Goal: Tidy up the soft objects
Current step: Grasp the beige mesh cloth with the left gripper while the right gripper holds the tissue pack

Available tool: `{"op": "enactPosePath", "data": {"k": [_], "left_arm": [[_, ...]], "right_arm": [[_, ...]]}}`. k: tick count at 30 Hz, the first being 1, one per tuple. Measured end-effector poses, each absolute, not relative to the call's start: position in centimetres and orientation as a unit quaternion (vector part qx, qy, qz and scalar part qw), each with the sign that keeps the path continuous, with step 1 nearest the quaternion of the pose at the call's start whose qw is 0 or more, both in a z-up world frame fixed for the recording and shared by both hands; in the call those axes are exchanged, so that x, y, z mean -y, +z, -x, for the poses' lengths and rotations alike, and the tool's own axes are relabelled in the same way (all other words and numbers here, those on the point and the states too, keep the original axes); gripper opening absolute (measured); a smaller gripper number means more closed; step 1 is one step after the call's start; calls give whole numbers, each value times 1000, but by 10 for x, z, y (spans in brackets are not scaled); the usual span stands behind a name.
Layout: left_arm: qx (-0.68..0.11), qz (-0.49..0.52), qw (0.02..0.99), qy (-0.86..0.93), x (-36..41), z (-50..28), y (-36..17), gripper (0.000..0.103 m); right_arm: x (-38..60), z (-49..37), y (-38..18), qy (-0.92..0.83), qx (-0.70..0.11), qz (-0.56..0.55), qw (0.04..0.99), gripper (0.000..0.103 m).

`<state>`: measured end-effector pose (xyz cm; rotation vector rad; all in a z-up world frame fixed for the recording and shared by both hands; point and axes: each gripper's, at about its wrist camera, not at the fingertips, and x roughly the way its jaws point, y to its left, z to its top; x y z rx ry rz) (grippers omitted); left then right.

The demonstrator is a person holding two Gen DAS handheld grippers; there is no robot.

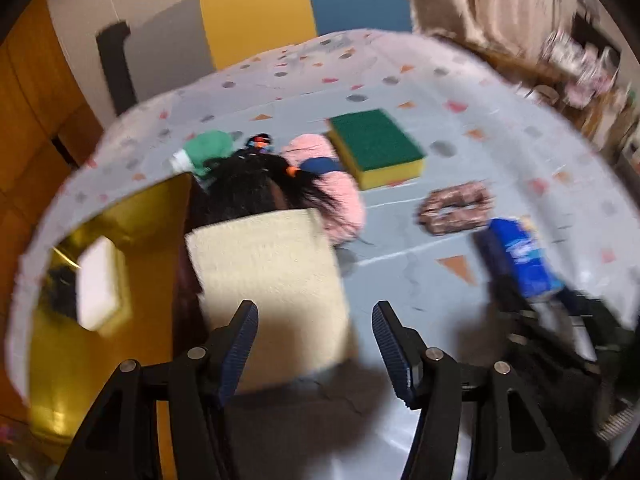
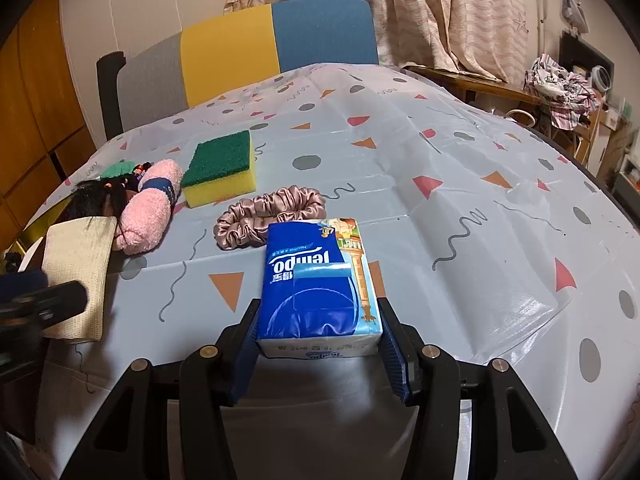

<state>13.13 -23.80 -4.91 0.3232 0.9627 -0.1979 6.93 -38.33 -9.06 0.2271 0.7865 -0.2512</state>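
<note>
Two tools work over the counter (image 2: 460, 184) with its grey patterned plastic cloth. The right tool (image 2: 318, 334) clamps a blue packet of Tempo paper tissues (image 2: 316, 280) by its sides. At the packet's 12 o'clock lies a pink satin scrunchie (image 2: 268, 216); at 11 o'clock, a green-topped yellow sponge (image 2: 222, 168) and a pink fluffy roll (image 2: 150, 208). The left tool (image 1: 314, 338) stands wide, empty, over a cream waffle cloth (image 1: 268, 280).
</note>
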Motion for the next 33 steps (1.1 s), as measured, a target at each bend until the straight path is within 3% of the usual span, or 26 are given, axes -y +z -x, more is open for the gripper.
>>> {"op": "enactPosePath", "data": {"k": [6, 9, 23, 31, 33], "left_arm": [[-441, -236, 865, -44, 255, -147, -72, 63], [-452, -229, 862, -34, 254, -157, -79, 72], [-453, -201, 868, -34, 249, -174, -86, 83], [-436, -166, 882, -61, 235, -166, -77, 46], [-445, -140, 880, -93, 232, -161, -74, 41]], "right_arm": [[385, -68, -91, -119, -378, -116, 911, 55], [386, -67, -91, -118, -377, -119, 911, 55], [386, -67, -91, -118, -376, -119, 911, 55], [386, -66, -91, -117, -375, -121, 912, 55], [386, -66, -91, -117, -375, -121, 912, 55]]}}
